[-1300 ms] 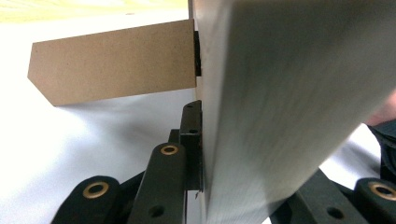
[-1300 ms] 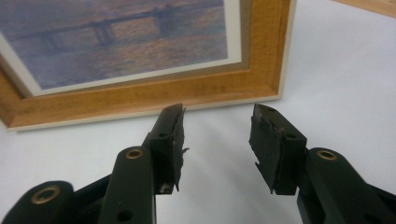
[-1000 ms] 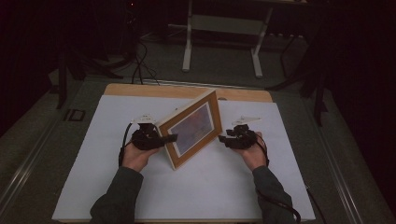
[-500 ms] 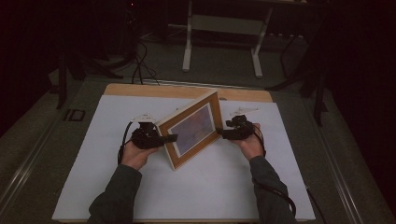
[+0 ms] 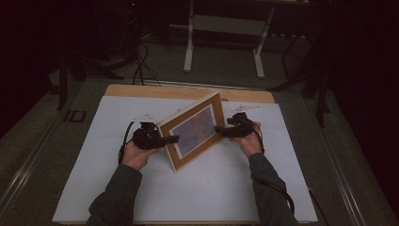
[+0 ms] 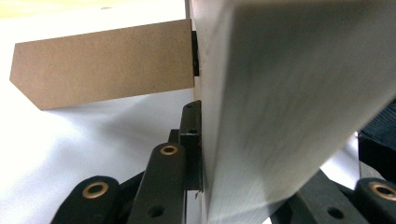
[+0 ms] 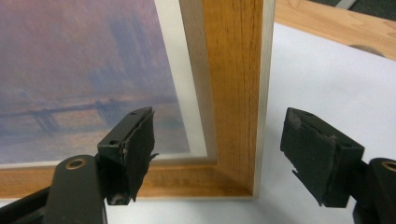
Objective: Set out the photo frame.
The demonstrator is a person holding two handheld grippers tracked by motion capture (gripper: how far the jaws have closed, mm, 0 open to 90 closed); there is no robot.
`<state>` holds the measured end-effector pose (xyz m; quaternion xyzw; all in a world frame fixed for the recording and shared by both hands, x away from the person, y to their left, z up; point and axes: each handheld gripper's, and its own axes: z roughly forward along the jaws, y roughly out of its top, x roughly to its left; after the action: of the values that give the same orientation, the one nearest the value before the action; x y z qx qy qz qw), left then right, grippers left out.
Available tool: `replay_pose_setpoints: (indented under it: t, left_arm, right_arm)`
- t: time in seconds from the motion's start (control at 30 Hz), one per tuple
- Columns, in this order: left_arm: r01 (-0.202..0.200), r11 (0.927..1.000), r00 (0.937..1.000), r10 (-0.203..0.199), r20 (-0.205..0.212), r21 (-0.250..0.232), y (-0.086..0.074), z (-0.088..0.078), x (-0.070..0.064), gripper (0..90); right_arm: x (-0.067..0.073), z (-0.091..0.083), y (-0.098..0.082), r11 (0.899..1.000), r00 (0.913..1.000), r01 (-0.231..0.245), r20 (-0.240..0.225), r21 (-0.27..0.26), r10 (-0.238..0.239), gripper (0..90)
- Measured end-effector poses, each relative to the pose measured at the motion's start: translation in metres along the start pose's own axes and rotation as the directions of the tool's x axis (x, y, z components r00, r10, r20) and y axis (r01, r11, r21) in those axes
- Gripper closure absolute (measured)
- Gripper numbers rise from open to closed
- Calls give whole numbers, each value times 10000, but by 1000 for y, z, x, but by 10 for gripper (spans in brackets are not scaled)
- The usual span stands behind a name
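Note:
A wooden picture frame (image 5: 194, 129) with a hazy purple print stands tilted on the white table cover (image 5: 141, 188). My left gripper (image 5: 171, 139) is shut on the frame's left edge. In the left gripper view its jaws (image 6: 280, 154) clamp the pale frame side (image 6: 280, 93), and the brown cardboard back stand (image 6: 102, 65) sticks out behind. My right gripper (image 5: 220, 129) is at the frame's right edge with its jaws just opened. In the right gripper view its pads (image 7: 135, 149) stand on either side of the frame's lower corner (image 7: 233, 116) without touching it, so the right gripper (image 7: 215, 149) is open.
A bare wooden strip of the table (image 5: 188, 92) runs along the far edge. Beyond it stand white metal legs (image 5: 189, 52) and cables (image 5: 139, 66) lie on the dark floor. The right gripper's cable (image 5: 282, 193) trails along the forearm.
My right gripper has moved a little farther up the table toward the frame's right edge, and its jaws have spread apart. The left gripper and the frame have kept still.

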<state>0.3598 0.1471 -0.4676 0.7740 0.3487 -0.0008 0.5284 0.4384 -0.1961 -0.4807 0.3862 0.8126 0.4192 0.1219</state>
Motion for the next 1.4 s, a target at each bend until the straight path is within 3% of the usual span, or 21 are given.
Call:
replay_pose_setpoints:
  t: [0.1,0.2,0.33,0.6,0.8,1.07,1.23,1.4]
  left_arm:
    - [-31,10000,10000,31,36,38,1,0,0,757]
    - [-68,10000,9998,67,162,69,1,0,3,757]
    - [-145,9998,9996,142,249,124,2,0,5,757]
    - [-236,9997,9984,230,522,109,5,1,11,757]
    - [-319,9993,9986,311,431,177,7,1,13,759]
    - [-291,9995,9994,288,199,154,9,2,16,769]
    - [-256,9996,9997,256,47,129,9,2,18,777]
    - [-254,9996,9996,253,83,96,9,3,19,779]
  right_arm:
    - [-1,0,1,10000,9999,-24,-168,-30,24,240]
    - [-1,3,3,9996,9984,171,-538,208,-159,204]
    - [-4,9,5,9992,9945,80,-1049,382,-39,166]
    - [-5,19,5,9993,9928,87,-1200,353,-44,137]
    - [-6,19,4,9990,9923,51,-1241,454,5,149]
    - [-7,12,1,9983,9949,297,-974,507,-246,256]
    - [-10,5,-5,9987,9949,288,-978,421,-246,356]
    - [-14,1,-7,9984,9937,302,-1089,488,-248,399]
